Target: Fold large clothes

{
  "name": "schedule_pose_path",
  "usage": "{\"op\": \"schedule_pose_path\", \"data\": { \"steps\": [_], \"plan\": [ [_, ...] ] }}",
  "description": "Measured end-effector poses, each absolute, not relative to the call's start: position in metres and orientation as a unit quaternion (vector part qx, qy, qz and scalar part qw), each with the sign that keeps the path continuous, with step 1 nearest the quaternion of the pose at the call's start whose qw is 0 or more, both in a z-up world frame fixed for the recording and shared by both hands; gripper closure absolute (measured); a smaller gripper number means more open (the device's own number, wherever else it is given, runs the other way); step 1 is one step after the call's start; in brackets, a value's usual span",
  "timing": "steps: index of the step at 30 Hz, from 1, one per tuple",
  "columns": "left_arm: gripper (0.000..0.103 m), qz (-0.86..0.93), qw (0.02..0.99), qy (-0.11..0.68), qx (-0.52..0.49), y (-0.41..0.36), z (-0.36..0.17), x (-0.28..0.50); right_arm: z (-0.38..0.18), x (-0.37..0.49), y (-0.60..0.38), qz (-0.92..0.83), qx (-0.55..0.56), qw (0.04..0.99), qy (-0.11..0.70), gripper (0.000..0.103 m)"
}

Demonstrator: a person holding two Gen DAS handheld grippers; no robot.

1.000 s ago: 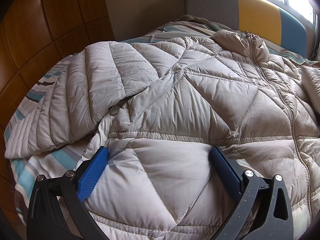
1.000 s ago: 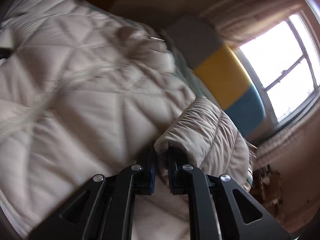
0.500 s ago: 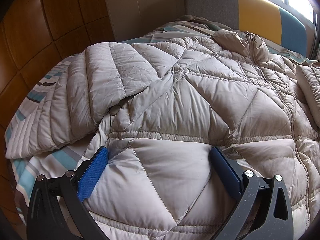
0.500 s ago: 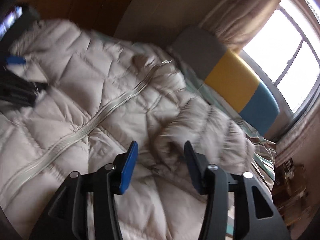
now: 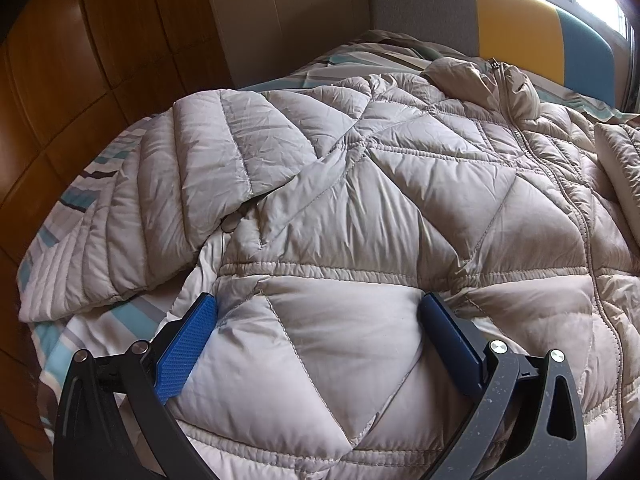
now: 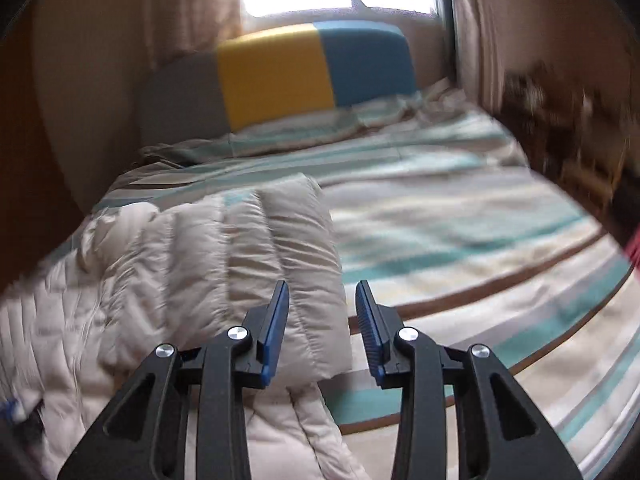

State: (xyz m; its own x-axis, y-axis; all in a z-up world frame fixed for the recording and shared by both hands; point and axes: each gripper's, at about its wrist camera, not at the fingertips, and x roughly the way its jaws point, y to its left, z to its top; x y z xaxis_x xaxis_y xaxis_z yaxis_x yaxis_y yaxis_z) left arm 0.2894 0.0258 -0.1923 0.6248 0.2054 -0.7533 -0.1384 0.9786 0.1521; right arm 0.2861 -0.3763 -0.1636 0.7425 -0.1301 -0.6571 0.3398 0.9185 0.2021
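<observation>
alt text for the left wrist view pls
A beige quilted down jacket lies zipped, front up, on a striped bedsheet. The left tongs straddle a puffy panel near its hem, blue pads wide apart. A grey-yellow-blue headboard stands behind.

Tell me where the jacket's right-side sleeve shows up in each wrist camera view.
Left wrist: the sleeve is only a sliver at the right edge, lying on the jacket.
Right wrist: it fills the centre-left, beside the open right gripper.
Shared landmark: the yellow-and-blue headboard.
</observation>
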Motion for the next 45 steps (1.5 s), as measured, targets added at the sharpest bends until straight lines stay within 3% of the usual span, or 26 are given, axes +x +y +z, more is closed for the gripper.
{"op": "schedule_pose_path", "data": {
  "steps": [6,13,16,17,25,29,33,34,35,36,37,39,41,45],
  "plan": [
    [0.003,0.097,0.897,0.427,0.056,0.022,-0.182,0.287,-0.158,0.305,-0.322,-0.007,0.104,0.938,0.33,0.069],
    [0.003,0.043,0.922,0.384,0.029,-0.003,-0.13,0.276,-0.168,0.298,-0.287,0.08,0.064,0.944,0.313,0.068],
    [0.003,-0.013,0.933,0.36,0.009,-0.025,-0.112,0.279,-0.165,0.279,-0.319,0.004,0.128,0.956,0.263,0.047],
    [0.003,-0.034,0.933,0.357,0.005,-0.034,-0.109,0.283,-0.167,0.274,-0.328,-0.023,0.141,0.956,0.255,0.044],
    [0.003,-0.156,0.901,0.398,0.069,-0.138,-0.139,0.319,-0.202,0.281,-0.375,-0.141,0.228,0.908,0.322,0.046],
    [0.003,-0.126,0.893,0.414,0.122,-0.167,-0.164,0.337,-0.201,0.289,-0.368,-0.157,0.189,0.907,0.342,0.046],
    [0.003,-0.09,0.904,0.409,0.09,-0.155,-0.164,0.352,-0.2,0.296,-0.353,-0.146,0.15,0.913,0.349,0.046],
    [0.006,-0.082,0.905,0.408,0.084,-0.151,-0.164,0.353,-0.202,0.29,-0.353,-0.139,0.143,0.915,0.351,0.046],
    [0.017,-0.079,0.906,0.408,0.075,-0.146,-0.164,0.355,-0.202,0.291,-0.349,-0.133,0.135,0.916,0.354,0.045],
    [0.033,-0.084,0.906,0.41,0.06,-0.14,-0.165,0.357,-0.203,0.29,-0.347,-0.131,0.13,0.917,0.354,0.045],
    [0.041,-0.094,0.903,0.418,0.032,-0.129,-0.166,0.361,-0.205,0.292,-0.343,-0.128,0.126,0.918,0.355,0.045],
    [0.073,-0.103,0.897,0.43,-0.015,-0.112,-0.17,0.363,-0.207,0.292,-0.34,-0.112,0.124,0.919,0.358,0.045],
    [0.087,-0.098,0.894,0.435,-0.049,-0.093,-0.172,0.362,-0.208,0.292,-0.34,-0.098,0.125,0.92,0.358,0.045],
    [0.094,-0.098,0.9,0.417,-0.081,-0.065,-0.166,0.343,-0.195,0.285,-0.343,-0.056,0.131,0.929,0.342,0.045]
  ]
}}
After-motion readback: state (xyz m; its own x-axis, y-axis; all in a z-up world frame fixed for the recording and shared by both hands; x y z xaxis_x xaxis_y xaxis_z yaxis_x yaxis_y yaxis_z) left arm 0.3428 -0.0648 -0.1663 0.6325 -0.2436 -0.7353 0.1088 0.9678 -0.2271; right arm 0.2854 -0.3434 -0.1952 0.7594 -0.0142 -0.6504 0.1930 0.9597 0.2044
